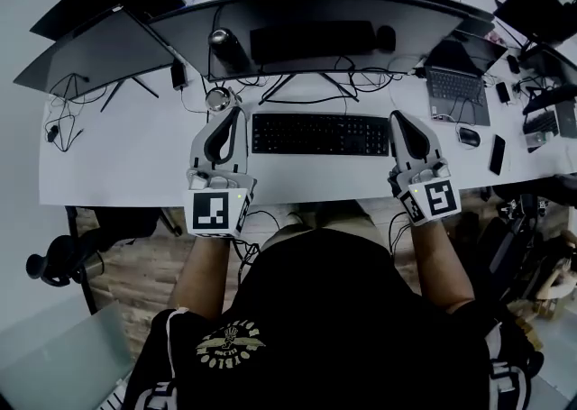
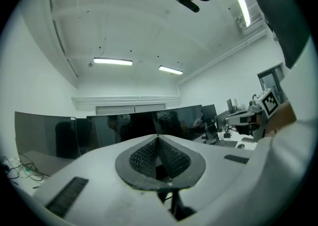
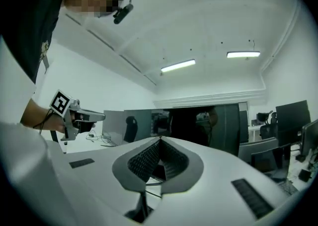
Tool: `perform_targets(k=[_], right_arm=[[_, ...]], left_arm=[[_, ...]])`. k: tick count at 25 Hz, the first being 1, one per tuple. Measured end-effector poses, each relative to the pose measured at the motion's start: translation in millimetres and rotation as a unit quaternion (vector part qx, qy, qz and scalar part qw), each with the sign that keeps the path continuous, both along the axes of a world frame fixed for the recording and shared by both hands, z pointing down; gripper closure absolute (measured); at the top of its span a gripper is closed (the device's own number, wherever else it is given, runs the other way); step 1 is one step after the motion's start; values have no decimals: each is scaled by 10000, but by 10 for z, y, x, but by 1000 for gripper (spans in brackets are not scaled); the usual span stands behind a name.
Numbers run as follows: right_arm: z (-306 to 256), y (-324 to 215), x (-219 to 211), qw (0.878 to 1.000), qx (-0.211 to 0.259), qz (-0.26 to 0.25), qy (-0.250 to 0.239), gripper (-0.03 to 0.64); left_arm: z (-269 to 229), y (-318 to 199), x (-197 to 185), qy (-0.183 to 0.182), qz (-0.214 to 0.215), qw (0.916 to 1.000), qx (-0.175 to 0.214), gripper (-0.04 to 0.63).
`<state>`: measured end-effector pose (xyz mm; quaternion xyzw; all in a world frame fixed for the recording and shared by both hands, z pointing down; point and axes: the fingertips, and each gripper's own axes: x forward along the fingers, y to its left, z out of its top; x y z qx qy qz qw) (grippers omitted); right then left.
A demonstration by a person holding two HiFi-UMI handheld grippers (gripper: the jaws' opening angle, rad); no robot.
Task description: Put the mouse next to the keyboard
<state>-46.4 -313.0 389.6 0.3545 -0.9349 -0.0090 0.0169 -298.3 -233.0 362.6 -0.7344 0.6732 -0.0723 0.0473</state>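
Since left hand-held gripper [image 1: 235, 115] and right hand-held gripper [image 1: 398, 120] are clenched, empty, mouse [image 1: 468, 136] lies on bench [image 1: 135, 160], apart from keyboard [image 1: 320, 133]. Hazard: closed jaws shoving it toward laptop [image 1: 458, 93].

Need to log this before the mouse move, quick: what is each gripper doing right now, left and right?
Left gripper: jaws closed, holding nothing.
Right gripper: jaws closed, holding nothing.
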Motion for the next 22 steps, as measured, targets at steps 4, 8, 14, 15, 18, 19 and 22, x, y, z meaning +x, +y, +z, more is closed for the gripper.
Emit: perform_targets(k=[4, 8, 14, 15, 18, 19, 22], right_arm=[[-124, 183, -16, 10000, 51, 44, -46, 615], [-201, 354, 16, 9997, 100, 187, -81, 615], [-334, 540, 108, 9990, 213, 373, -80, 615], [-346, 556, 127, 9989, 224, 409, -64, 615], [-372, 597, 189, 9985, 258, 490, -24, 615], [-380, 601, 212, 9984, 268, 507, -11, 615], [-387, 569, 289, 9982, 276, 539, 21, 615]], left_arm=[[-85, 214, -59, -7, 18, 9999, 108, 594], [-87, 398, -122, -12, 49, 9999, 164, 594], [-135, 581, -120, 25, 86, 9996, 284, 594], [-136, 594, -114, 39, 101, 9995, 302, 594], [-112, 620, -91, 109, 119, 9993, 334, 594], [-101, 619, -80, 138, 111, 9993, 343, 594], [-66, 589, -36, 224, 66, 9990, 376, 594]])
